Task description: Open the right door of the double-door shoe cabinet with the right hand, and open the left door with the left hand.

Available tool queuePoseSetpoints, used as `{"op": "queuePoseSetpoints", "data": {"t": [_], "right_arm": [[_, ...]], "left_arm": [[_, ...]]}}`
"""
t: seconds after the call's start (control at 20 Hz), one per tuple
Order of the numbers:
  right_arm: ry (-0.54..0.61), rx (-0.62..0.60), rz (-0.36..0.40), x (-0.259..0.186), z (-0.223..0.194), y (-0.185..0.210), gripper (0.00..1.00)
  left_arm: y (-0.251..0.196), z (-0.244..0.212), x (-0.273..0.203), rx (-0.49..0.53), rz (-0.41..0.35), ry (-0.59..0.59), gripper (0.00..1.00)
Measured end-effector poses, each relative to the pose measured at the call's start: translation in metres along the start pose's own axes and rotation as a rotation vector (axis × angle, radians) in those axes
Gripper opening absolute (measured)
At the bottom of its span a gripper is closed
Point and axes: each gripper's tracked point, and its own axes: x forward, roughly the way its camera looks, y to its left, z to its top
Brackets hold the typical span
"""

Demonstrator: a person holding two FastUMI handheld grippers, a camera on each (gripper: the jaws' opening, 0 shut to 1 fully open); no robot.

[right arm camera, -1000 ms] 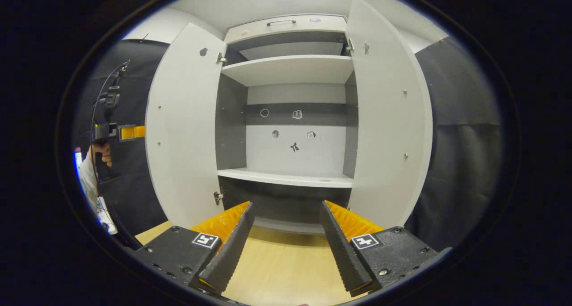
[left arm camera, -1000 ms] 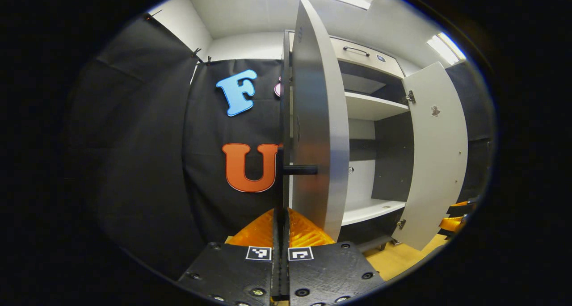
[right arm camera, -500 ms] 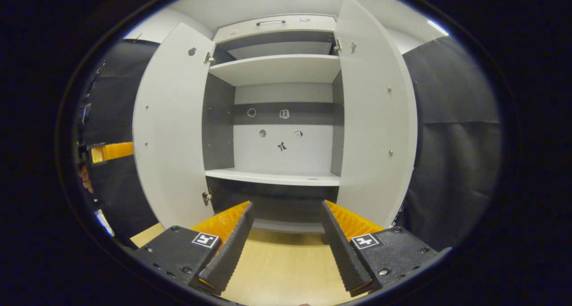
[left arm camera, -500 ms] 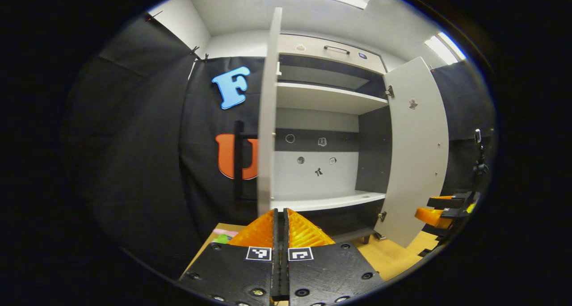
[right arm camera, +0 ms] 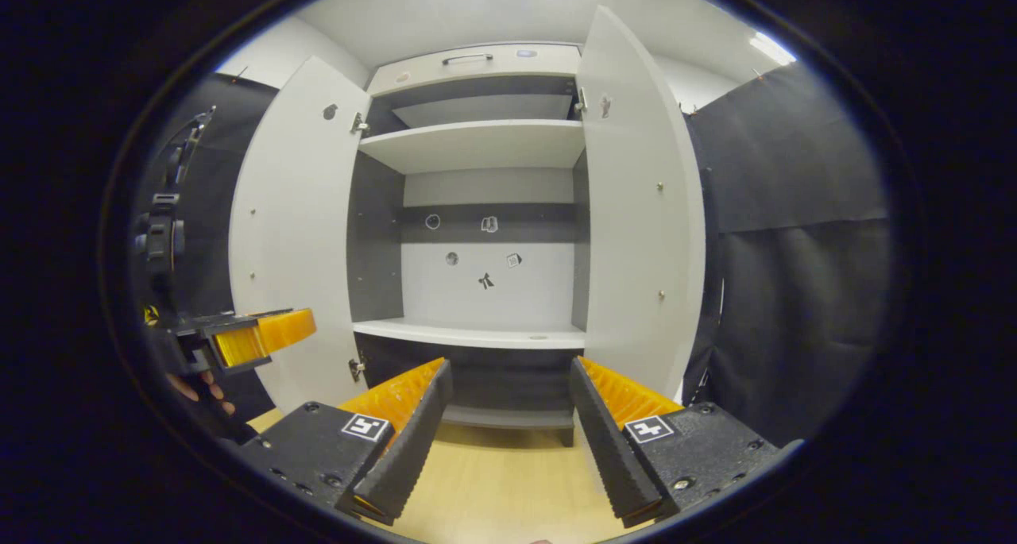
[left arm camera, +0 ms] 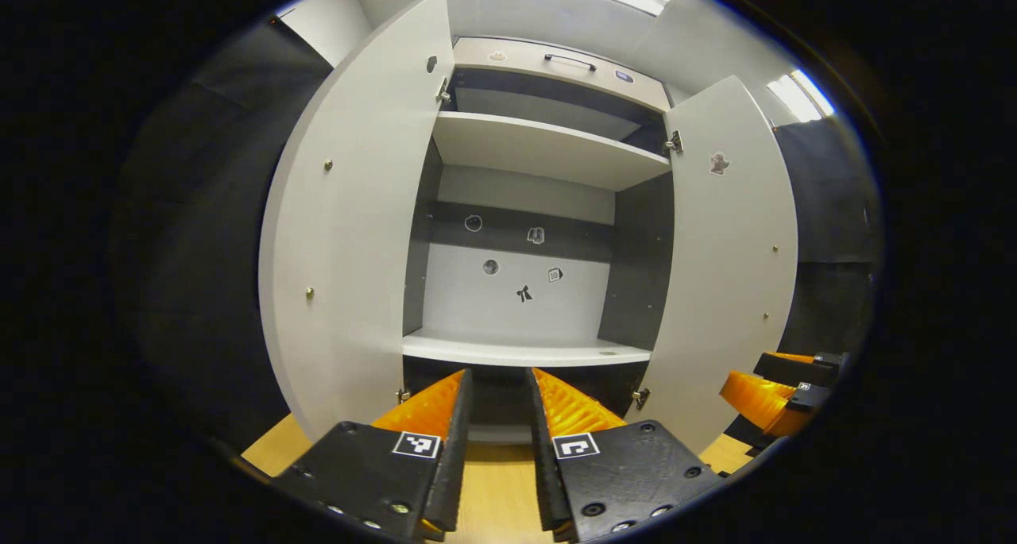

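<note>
Left tool: the left tool (left arm camera: pixel 499 417) hangs in front of the shoe cabinet (left arm camera: pixel 548 55), its fingers a narrow gap apart with nothing between them; in the right gripper view it shows at the far left (right arm camera: pixel 266 336), held by a hand (right arm camera: pixel 199 389), near the outer edge of the left door.
Right tool: the right tool (right arm camera: pixel 508 417) faces the middle of the cabinet with its fingers spread wide and empty; in the left gripper view it sits low at the right (left arm camera: pixel 767 397), just past the right door's free edge.
Left door: the left door (left arm camera: pixel 357 210) stands swung out wide, inner face showing, long axis upright, hinged on the cabinet's left side.
Right door: the right door (left arm camera: pixel 727 250) is likewise swung outward, upright, hinged at the right side (right arm camera: pixel 639 210).
Open room: the mouth between the two doors is wide; both tools are apart from the door edges, touching nothing.
Inside: an upper shelf (right arm camera: pixel 477 143) and a lower shelf (right arm camera: pixel 477 333) run level across; small stickers (right arm camera: pixel 485 280) dot the back panel.
Surface: the cabinet stands on a pale wooden floor (right arm camera: pixel 508 480).
Room: black cloth (right arm camera: pixel 794 234) hangs on either side; white ceiling with light panels above.
</note>
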Motion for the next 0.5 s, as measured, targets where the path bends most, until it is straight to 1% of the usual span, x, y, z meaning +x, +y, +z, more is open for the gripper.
{"op": "queuePoseSetpoints", "data": {"t": [0.05, 0.1, 0.15, 0.2, 0.25, 0.35, 0.5], "right_arm": [[0.001, 0.0, -0.006, -0.0008, -0.0007, -0.0031, 0.93], [0.004, 0.001, -0.012, -0.0008, -0.0018, -0.0064, 0.93], [0.006, 0.005, -0.017, -0.0005, -0.0025, -0.0086, 0.93], [0.007, 0.01, -0.016, -0.0011, -0.0027, -0.0088, 0.93], [0.005, 0.015, -0.012, -0.0009, -0.0023, -0.0082, 0.93], [0.0, 0.017, -0.007, -0.0002, -0.0004, -0.0077, 0.93], [-0.004, 0.012, -0.002, 0.0019, -0.0002, -0.0056, 0.93]], "left_arm": [[-0.0018, 0.0025, -0.0006, 0.0, -0.007, -0.008, 0.51], [-0.0007, 0.0059, -0.0002, 0.007, 0.003, -0.018, 0.6], [0.0034, 0.0081, -0.0026, 0.021, 0.024, -0.026, 0.86], [0.0027, 0.0087, -0.0028, 0.033, 0.031, -0.029, 0.93], [0.0034, 0.0094, -0.0046, 0.044, 0.042, -0.033, 0.95], [0.0066, 0.0105, -0.0065, 0.066, 0.059, -0.041, 0.93], [0.0054, 0.0107, -0.0067, 0.065, 0.053, -0.033, 0.93]]}}
